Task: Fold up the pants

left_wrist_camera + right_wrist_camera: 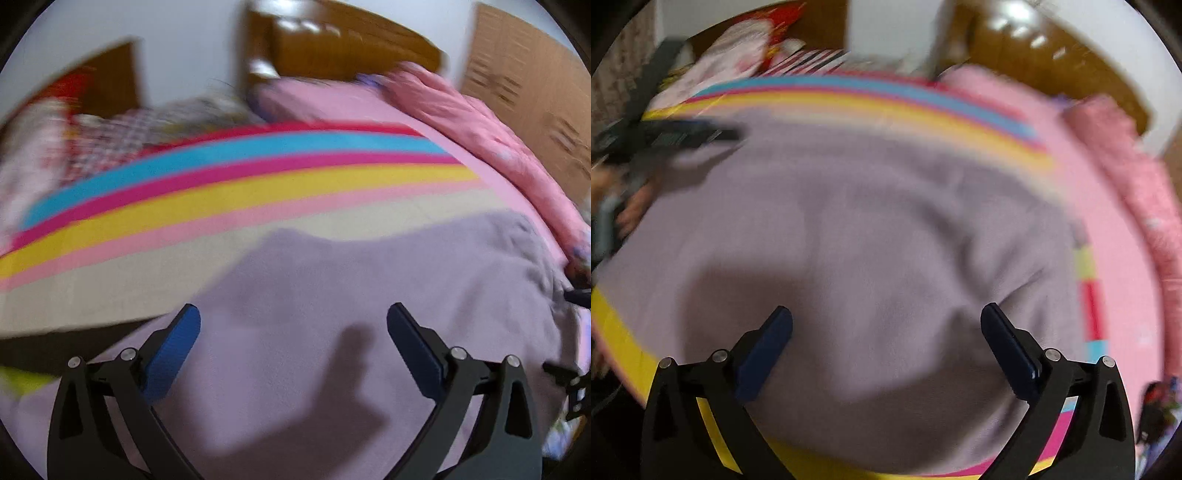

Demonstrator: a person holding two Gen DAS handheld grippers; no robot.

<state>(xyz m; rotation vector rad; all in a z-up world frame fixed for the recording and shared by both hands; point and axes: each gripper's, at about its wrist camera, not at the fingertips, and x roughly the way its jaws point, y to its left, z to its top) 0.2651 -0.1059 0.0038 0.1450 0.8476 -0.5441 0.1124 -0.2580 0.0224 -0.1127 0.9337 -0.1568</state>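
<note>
Left wrist — pants [369, 295], unlabelled

No text, label, brand, number or sign can be read in either view. Both pictures are blurred. The brown panel [524, 92] at the far right of the left wrist view carries dark marks, and the red-and-white bundle [750, 48] at the far left shows a pattern, but neither resolves into letters.

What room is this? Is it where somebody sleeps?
Most likely a bedroom. The lilac pants lie spread on a bed with a rainbow-striped sheet, a pink quilt is bunched along one side, and a wooden headboard stands behind.
</note>
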